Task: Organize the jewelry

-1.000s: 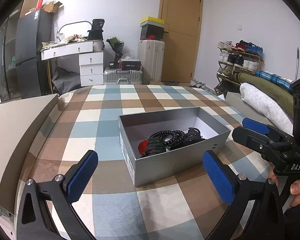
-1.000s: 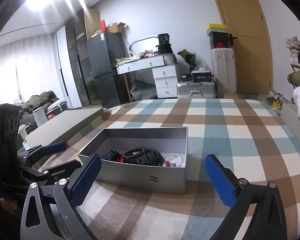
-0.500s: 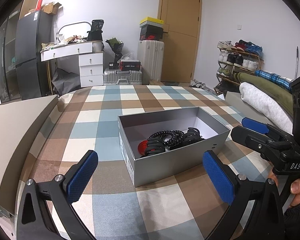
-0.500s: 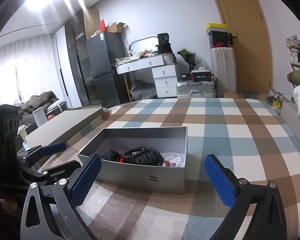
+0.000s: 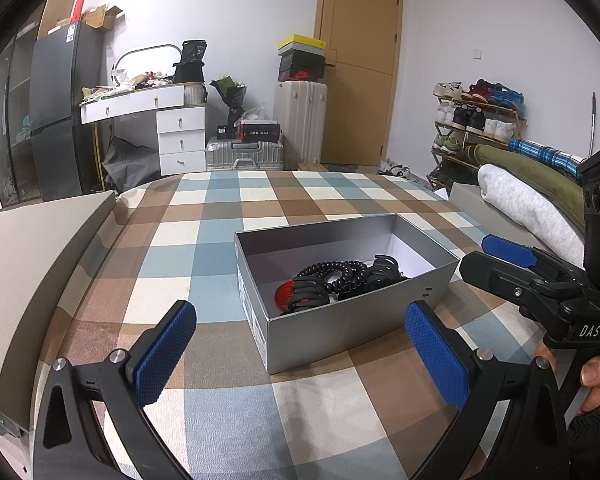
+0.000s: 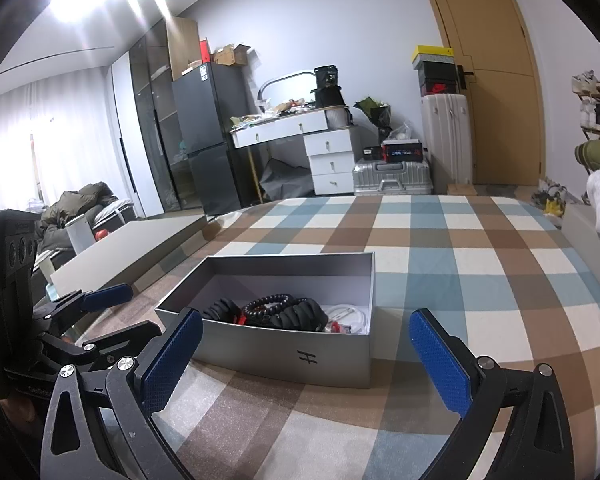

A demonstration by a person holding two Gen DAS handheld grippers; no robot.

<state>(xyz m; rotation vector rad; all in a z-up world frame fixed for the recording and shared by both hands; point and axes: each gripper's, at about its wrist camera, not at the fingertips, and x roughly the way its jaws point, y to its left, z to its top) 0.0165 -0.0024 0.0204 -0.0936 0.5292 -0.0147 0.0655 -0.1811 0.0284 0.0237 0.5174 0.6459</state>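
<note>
Left wrist view is showing jewelry lying heaped in the open grey box at frame centre (gathered, arguably); both grippers are hovering short, jaws wide, holding nothing.

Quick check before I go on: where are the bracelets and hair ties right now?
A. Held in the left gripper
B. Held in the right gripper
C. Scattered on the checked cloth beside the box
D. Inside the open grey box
D: the bracelets and hair ties lie inside the open grey box, while the left gripper and right gripper are both open and empty.
</note>
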